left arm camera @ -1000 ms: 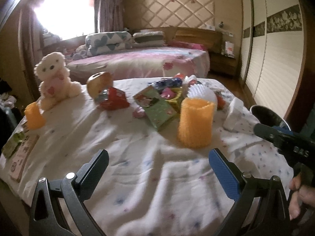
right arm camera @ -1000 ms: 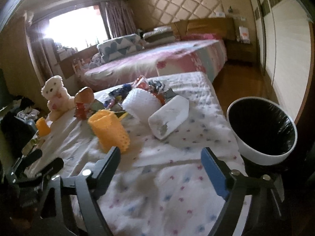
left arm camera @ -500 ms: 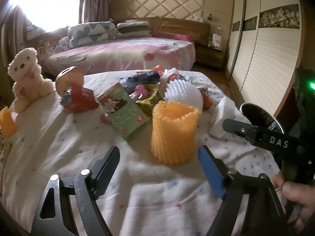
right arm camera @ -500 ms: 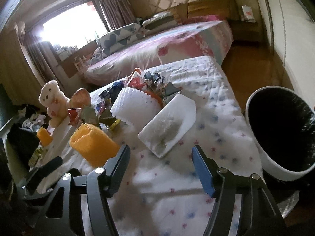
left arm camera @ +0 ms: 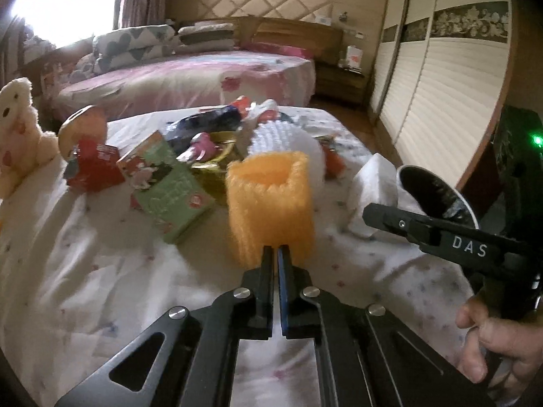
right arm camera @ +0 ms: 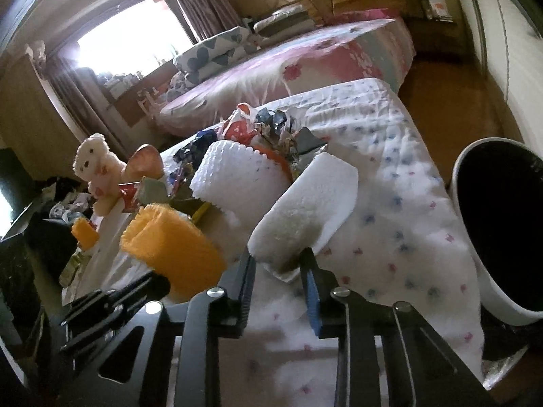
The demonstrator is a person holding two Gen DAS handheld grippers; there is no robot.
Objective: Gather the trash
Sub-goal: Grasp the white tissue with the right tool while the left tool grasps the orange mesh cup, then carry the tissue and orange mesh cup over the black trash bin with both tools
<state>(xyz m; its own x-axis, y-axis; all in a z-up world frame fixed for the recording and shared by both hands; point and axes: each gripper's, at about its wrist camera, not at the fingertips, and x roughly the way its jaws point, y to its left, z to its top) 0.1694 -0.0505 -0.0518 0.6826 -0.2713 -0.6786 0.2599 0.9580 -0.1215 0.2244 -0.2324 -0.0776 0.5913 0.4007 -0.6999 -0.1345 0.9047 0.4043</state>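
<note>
Left gripper (left arm camera: 275,249) pinched shut on the orange net's (left arm camera: 269,200) near wall. Right gripper (right arm camera: 276,259) closing around white foam (right arm camera: 305,203), bin (right arm camera: 502,224) to its right.

Teddy bear (right arm camera: 93,159), pink bed (left arm camera: 190,78), wardrobe (left arm camera: 441,101)

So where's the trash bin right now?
The bin stands off the right edge of the quilt in the right wrist view, just right of the white foam slab.

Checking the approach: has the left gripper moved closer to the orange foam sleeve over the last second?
Yes. The left gripper has advanced across the bedspread to the orange foam sleeve, shut on its near wall.
</note>
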